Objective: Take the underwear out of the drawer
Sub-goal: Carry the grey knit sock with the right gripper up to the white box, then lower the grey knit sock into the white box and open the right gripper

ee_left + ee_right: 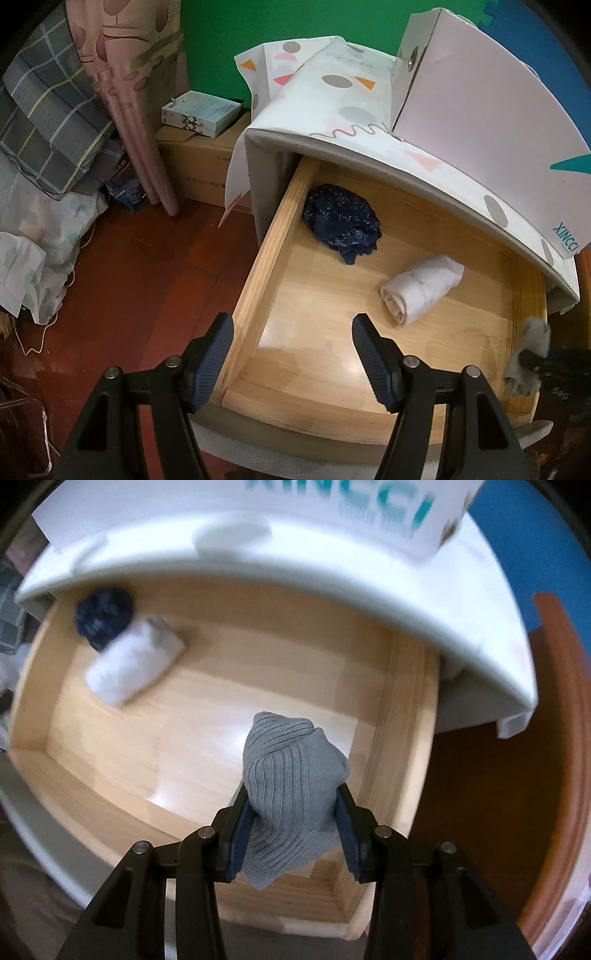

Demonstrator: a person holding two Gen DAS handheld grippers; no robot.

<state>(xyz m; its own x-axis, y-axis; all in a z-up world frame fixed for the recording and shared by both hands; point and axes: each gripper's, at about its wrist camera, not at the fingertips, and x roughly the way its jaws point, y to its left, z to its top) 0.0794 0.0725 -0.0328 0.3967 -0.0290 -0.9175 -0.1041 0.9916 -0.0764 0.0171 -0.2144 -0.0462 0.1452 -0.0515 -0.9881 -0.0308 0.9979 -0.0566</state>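
Note:
The wooden drawer [258, 266] of a white cabinet is pulled out. In it lie a crumpled navy speckled underwear piece [341, 221] at the back left and a rolled white one [421, 288] near the middle. My left gripper [291, 354] hovers open over the drawer's front left corner, holding nothing. My right gripper [291, 812] points down over the drawer's front right and is shut on a grey ribbed underwear bundle [291, 786], lifted off the drawer [399, 738] floor. The same grey bundle [532, 332] shows at the right edge of the left wrist view. The white roll [133, 661] and navy piece [105, 616] look blurred.
A white box [480, 110] and patterned cloth [332, 92] sit on the cabinet top. To its left are a cardboard box [199, 170], curtains [129, 92], plaid bedding [48, 110] and bags on a red-brown wooden floor [147, 277]. A curved wooden edge [561, 738] is on the right.

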